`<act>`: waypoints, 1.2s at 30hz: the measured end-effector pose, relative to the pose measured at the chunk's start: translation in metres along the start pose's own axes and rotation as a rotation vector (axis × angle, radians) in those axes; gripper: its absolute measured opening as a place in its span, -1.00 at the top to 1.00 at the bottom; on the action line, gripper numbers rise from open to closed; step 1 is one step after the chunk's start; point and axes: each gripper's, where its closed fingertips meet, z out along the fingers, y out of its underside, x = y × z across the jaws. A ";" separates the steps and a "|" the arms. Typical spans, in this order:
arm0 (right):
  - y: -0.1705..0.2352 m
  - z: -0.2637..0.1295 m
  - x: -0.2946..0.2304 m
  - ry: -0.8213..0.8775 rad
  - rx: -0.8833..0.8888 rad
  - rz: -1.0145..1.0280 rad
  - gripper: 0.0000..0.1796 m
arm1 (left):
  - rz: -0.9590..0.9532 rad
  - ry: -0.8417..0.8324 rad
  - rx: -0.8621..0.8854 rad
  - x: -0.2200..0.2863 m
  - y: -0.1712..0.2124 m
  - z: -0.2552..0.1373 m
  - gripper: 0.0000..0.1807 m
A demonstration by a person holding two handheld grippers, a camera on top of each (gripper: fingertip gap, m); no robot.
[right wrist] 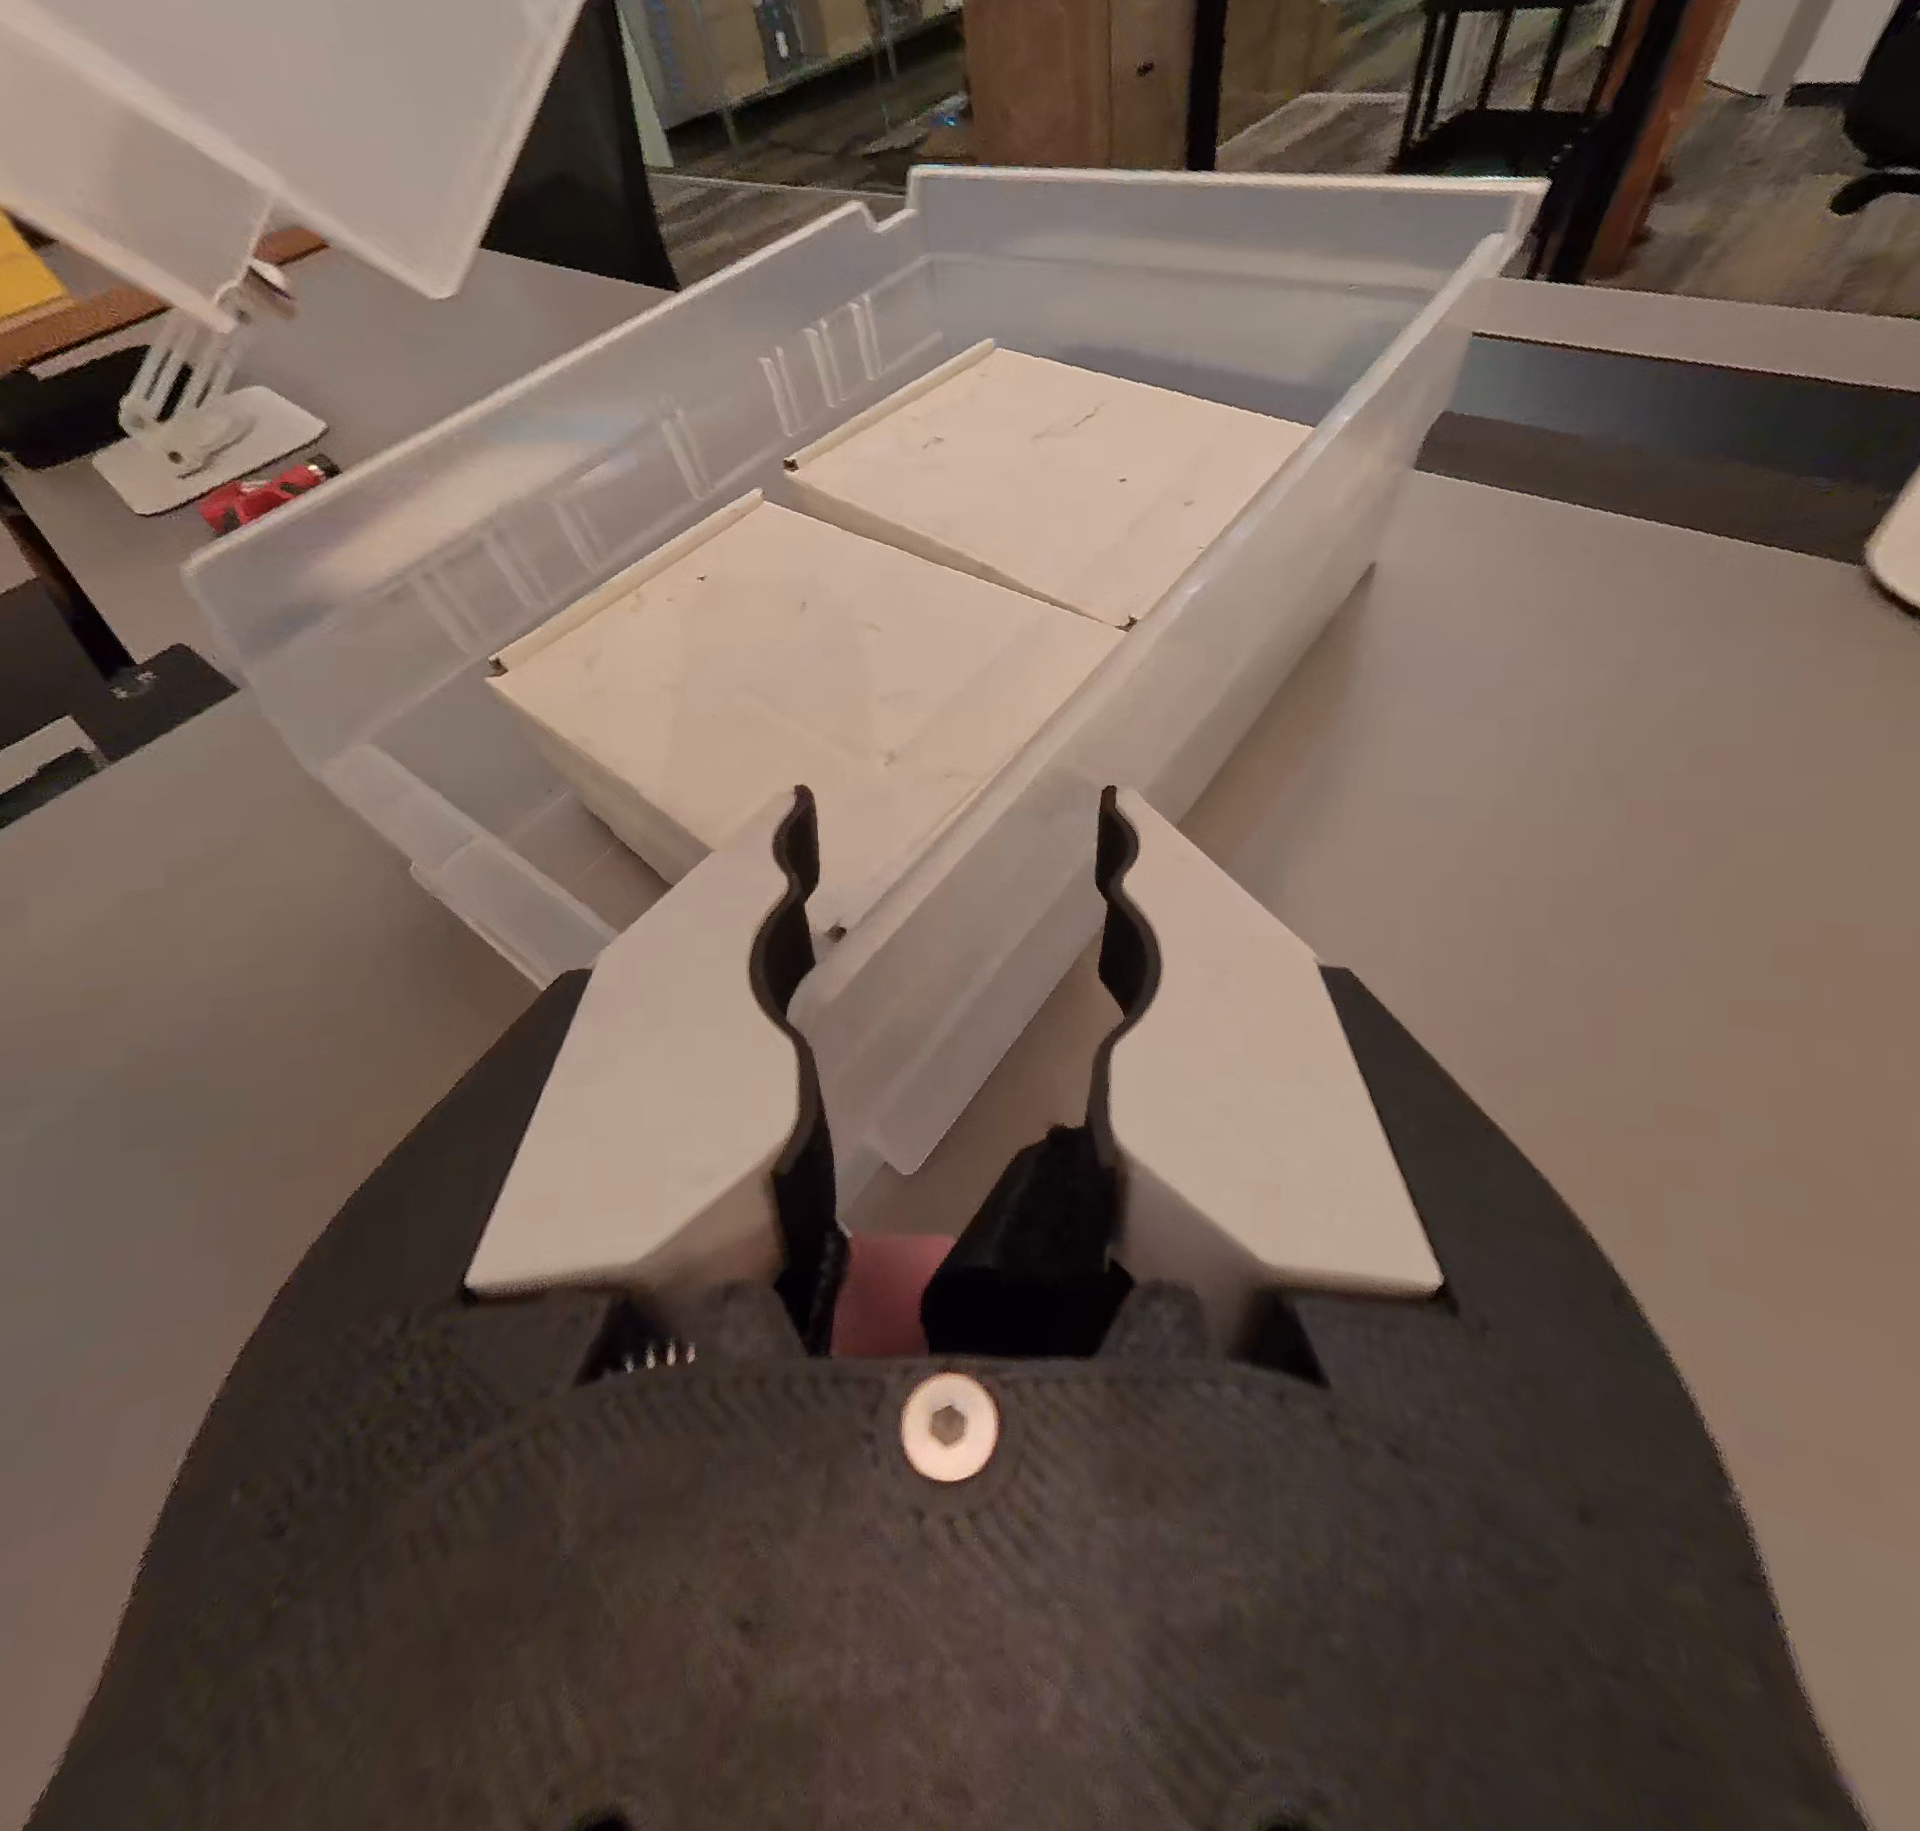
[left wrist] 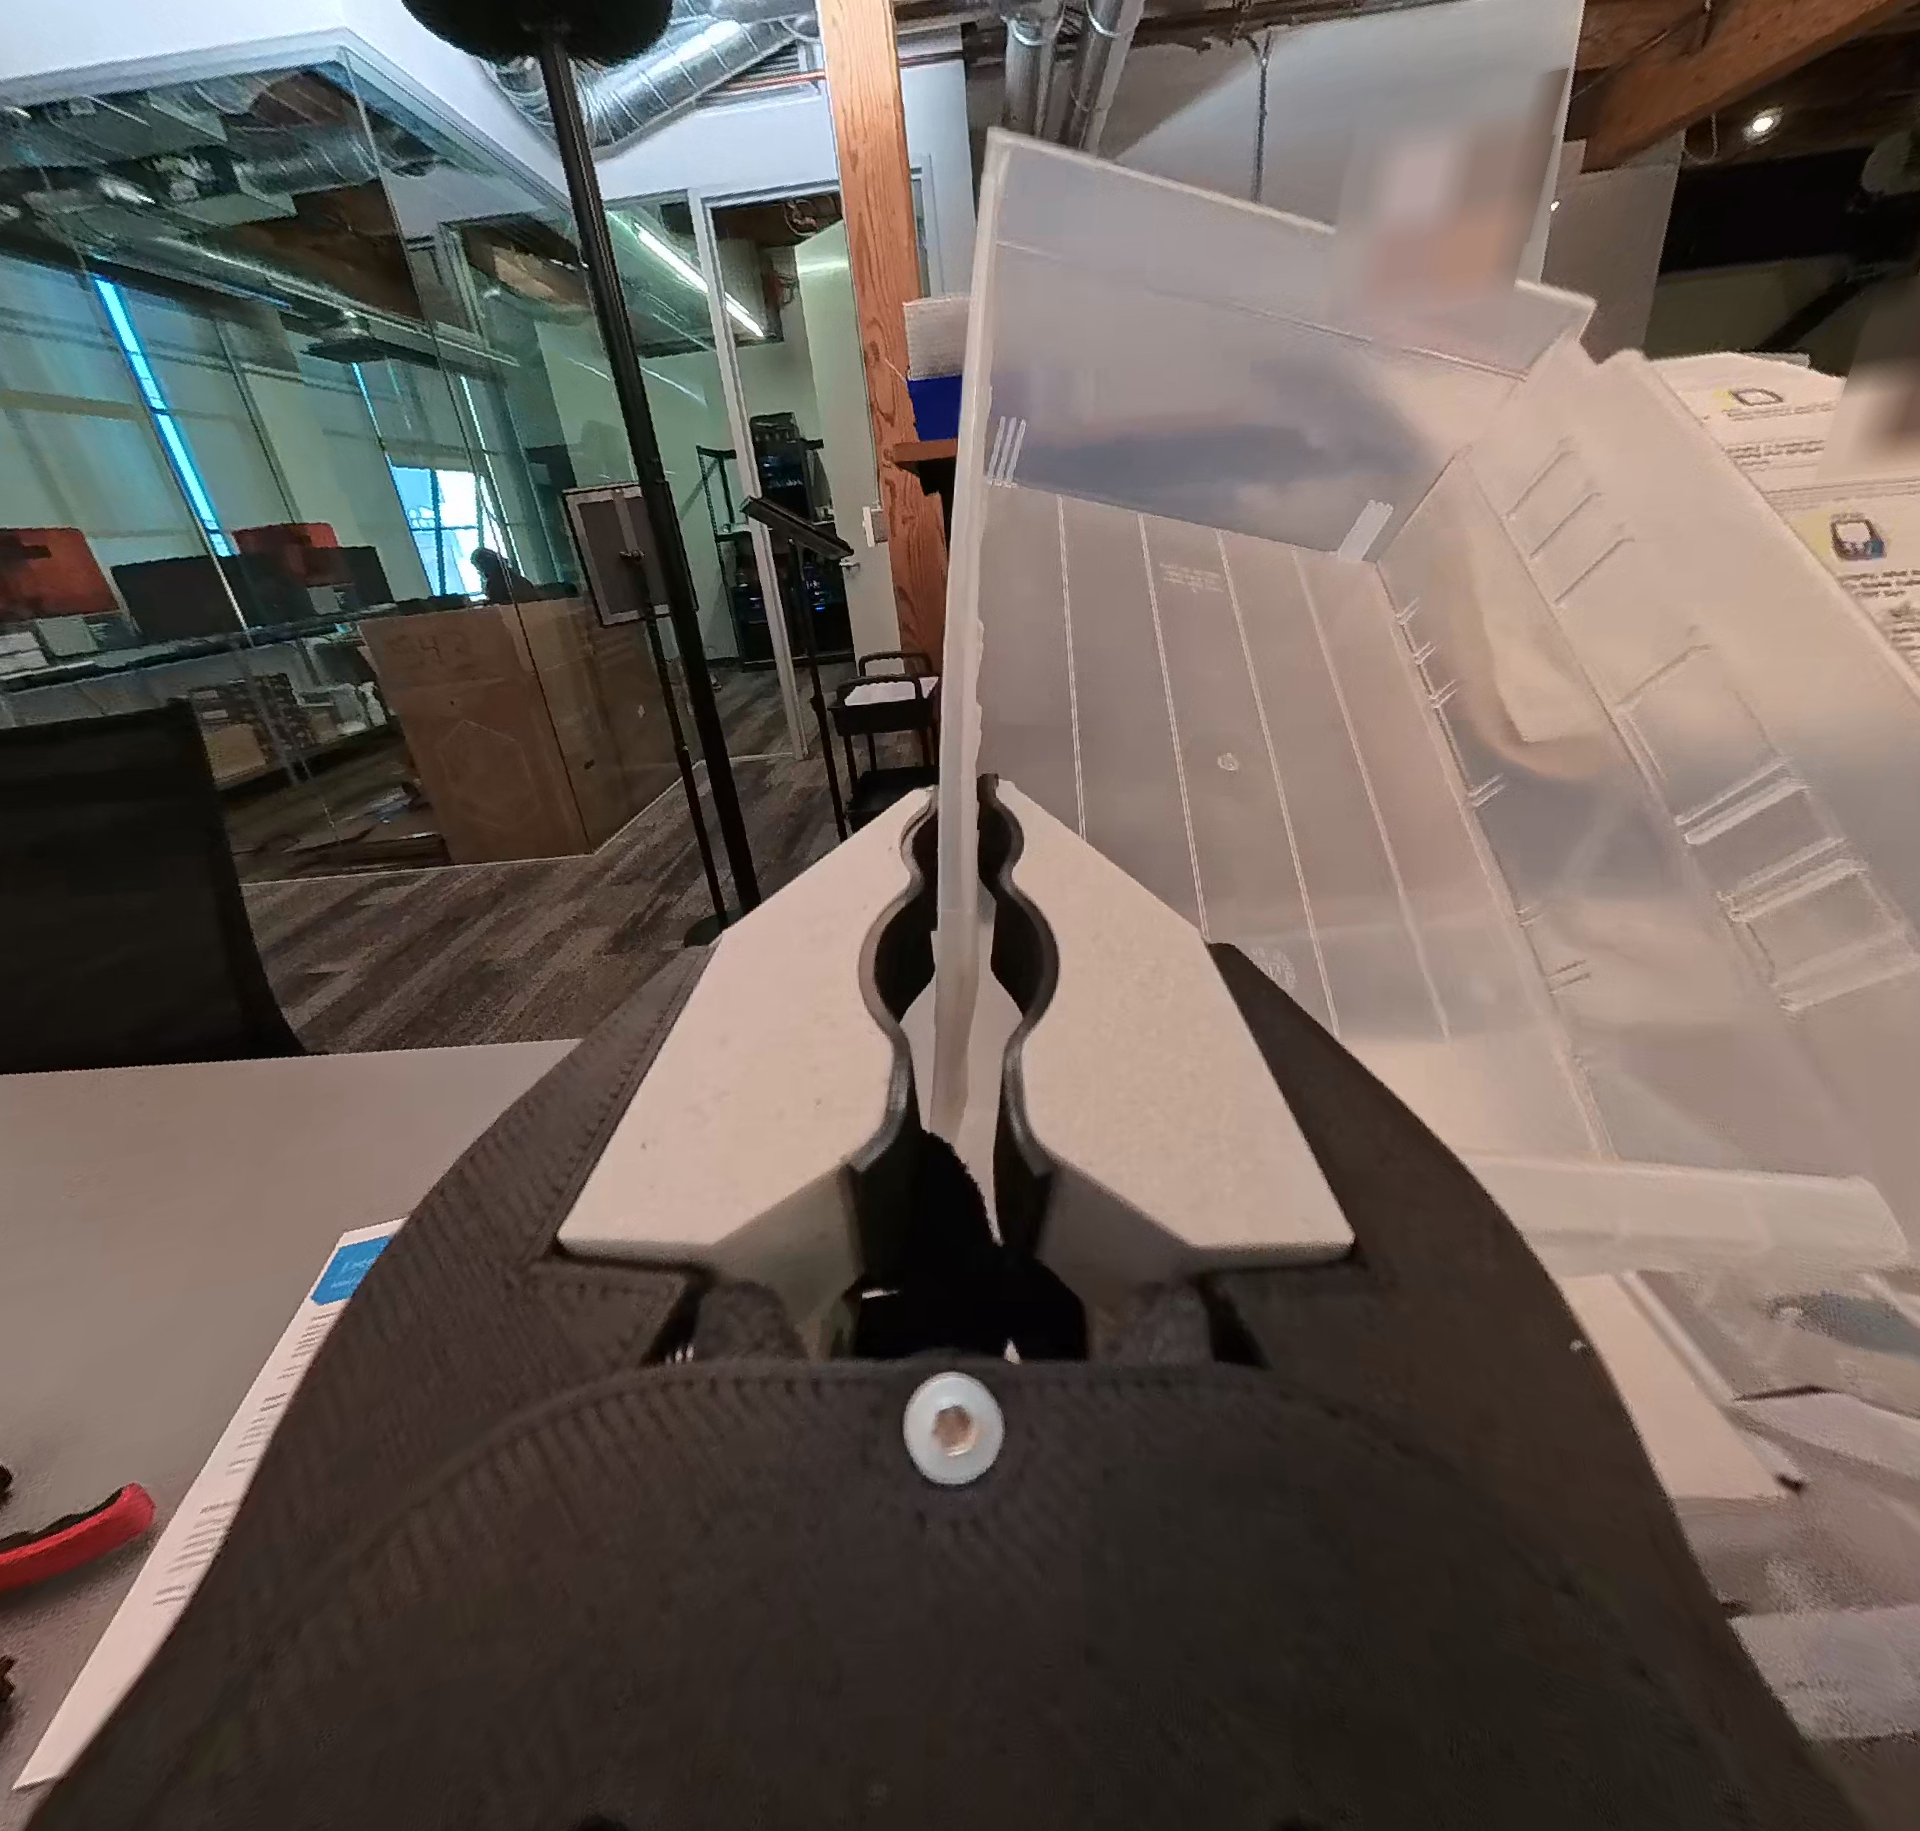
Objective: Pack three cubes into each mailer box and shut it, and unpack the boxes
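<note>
My left gripper (left wrist: 961, 794) is shut on the thin side wall of an empty translucent plastic bin (left wrist: 1299, 690) and holds it tilted up off the table. That bin also shows at the top left of the right wrist view (right wrist: 312, 67). A second translucent bin (right wrist: 623, 493) stands on the grey table (right wrist: 1610, 846). It holds two shut white mailer boxes, one near (right wrist: 810, 669) and one far (right wrist: 1049, 472). My right gripper (right wrist: 956, 815) is open, its fingers on either side of this bin's near wall (right wrist: 1195, 680). No cubes are in view.
A red-handled tool (left wrist: 73, 1532) and a printed sheet (left wrist: 260, 1469) lie on the table at the left. A black pole stand (left wrist: 623, 431) rises behind the table. Printed papers (left wrist: 1787, 451) are at the right. A white stand (right wrist: 197, 431) and a red item (right wrist: 265, 493) sit far left.
</note>
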 end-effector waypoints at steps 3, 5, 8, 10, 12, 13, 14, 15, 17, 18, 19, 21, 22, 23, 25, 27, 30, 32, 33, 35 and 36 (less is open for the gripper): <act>-0.003 0.012 -0.021 -0.058 0.009 0.026 0.30 | -0.001 0.002 0.005 0.000 -0.002 -0.001 0.98; -0.007 0.010 -0.033 -0.106 0.032 0.026 0.20 | 0.005 0.007 0.005 0.003 -0.003 -0.001 0.98; -0.021 -0.011 -0.030 -0.082 0.132 -0.016 0.05 | 0.003 0.027 0.005 0.011 -0.003 0.001 0.98; -0.039 -0.038 -0.020 -0.091 0.233 0.005 0.06 | -0.007 0.053 0.007 0.023 -0.003 0.003 0.98; -0.055 -0.068 -0.005 -0.125 0.316 0.047 0.07 | -0.010 0.090 0.002 0.040 -0.002 0.006 0.97; -0.062 -0.081 0.002 -0.156 0.346 0.075 0.05 | 0.002 0.109 0.001 0.051 -0.002 0.008 0.97; -0.069 -0.096 0.007 -0.192 0.391 0.104 0.07 | 0.006 0.138 -0.002 0.064 -0.002 0.009 0.97; -0.075 -0.110 0.014 -0.210 0.435 0.128 0.05 | 0.006 0.167 -0.011 0.078 0.000 0.011 0.97; -0.081 -0.134 0.019 -0.253 0.479 0.132 0.02 | 0.020 0.219 -0.019 0.108 0.002 0.013 0.97; -0.082 -0.144 0.019 -0.281 0.488 0.130 -0.05 | 0.020 0.245 -0.028 0.124 0.005 0.014 0.97; -0.082 -0.156 0.019 -0.303 0.505 0.121 0.03 | 0.017 0.266 -0.040 0.139 0.007 0.016 0.98; -0.075 -0.173 0.034 -0.263 0.503 0.135 0.02 | 0.004 0.300 -0.043 0.163 0.010 0.020 0.98; -0.072 -0.182 0.041 -0.256 0.499 0.148 0.06 | 0.005 0.321 -0.048 0.176 0.010 0.022 0.97; -0.071 -0.194 0.046 -0.256 0.520 0.149 0.04 | 0.013 0.341 -0.051 0.189 0.011 0.022 0.97; -0.066 -0.214 0.060 -0.210 0.538 0.152 0.10 | 0.032 0.382 -0.062 0.220 0.014 0.023 0.97; -0.056 -0.224 0.066 -0.199 0.486 0.166 0.05 | 0.027 0.434 -0.086 0.257 0.022 0.023 0.97; -0.034 -0.239 0.095 -0.049 0.428 0.163 0.09 | 0.032 0.515 -0.120 0.315 0.038 0.022 0.97; -0.020 -0.253 0.120 0.089 0.404 0.152 0.14 | 0.016 0.560 -0.140 0.352 0.048 0.022 0.97; -0.013 -0.260 0.134 0.165 0.386 0.129 0.18 | 0.005 0.579 -0.149 0.370 0.053 0.022 0.97; -0.001 -0.277 0.159 0.252 0.356 0.137 0.22 | -0.011 0.621 -0.170 0.403 0.062 0.024 0.97; 0.004 -0.285 0.170 0.277 0.348 0.161 0.24 | -0.026 0.644 -0.184 0.420 0.066 0.024 0.97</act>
